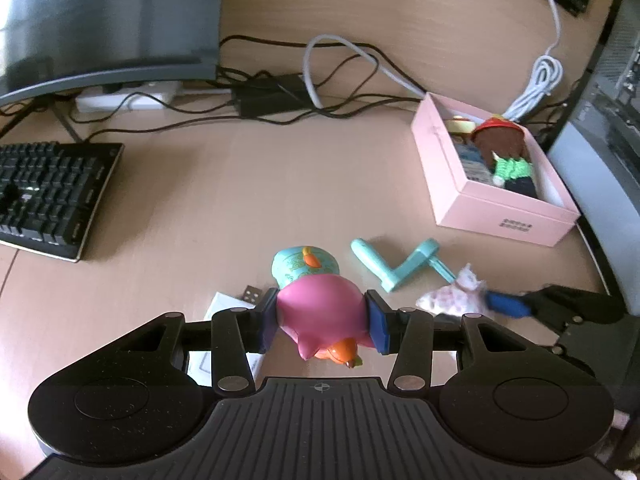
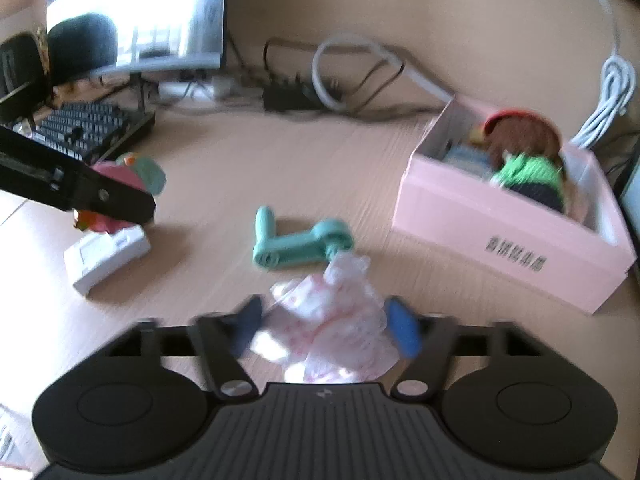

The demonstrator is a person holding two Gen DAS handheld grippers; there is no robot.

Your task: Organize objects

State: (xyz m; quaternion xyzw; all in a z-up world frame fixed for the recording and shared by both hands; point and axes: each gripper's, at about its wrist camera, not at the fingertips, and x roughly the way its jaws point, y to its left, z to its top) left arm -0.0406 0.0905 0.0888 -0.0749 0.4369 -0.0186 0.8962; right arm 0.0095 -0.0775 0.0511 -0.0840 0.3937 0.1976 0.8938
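Observation:
My left gripper (image 1: 322,318) is shut on a pink and teal toy figure (image 1: 320,312), held just above the desk. My right gripper (image 2: 326,326) is shut on a white, pink-patterned crinkly packet (image 2: 332,328); it also shows in the left wrist view (image 1: 452,294). A teal crank handle (image 1: 400,266) lies on the desk between the toys and the pink box (image 1: 480,208); it also shows in the right wrist view (image 2: 298,246). The open pink box (image 2: 500,232) holds a knitted doll (image 2: 524,160) and other small items.
A black keyboard (image 1: 48,196) lies at the left under a monitor (image 1: 108,20). Cables and a power strip (image 1: 128,98) run along the back. A small white box (image 2: 106,258) lies under the left gripper. A dark computer case (image 1: 608,120) stands at the right.

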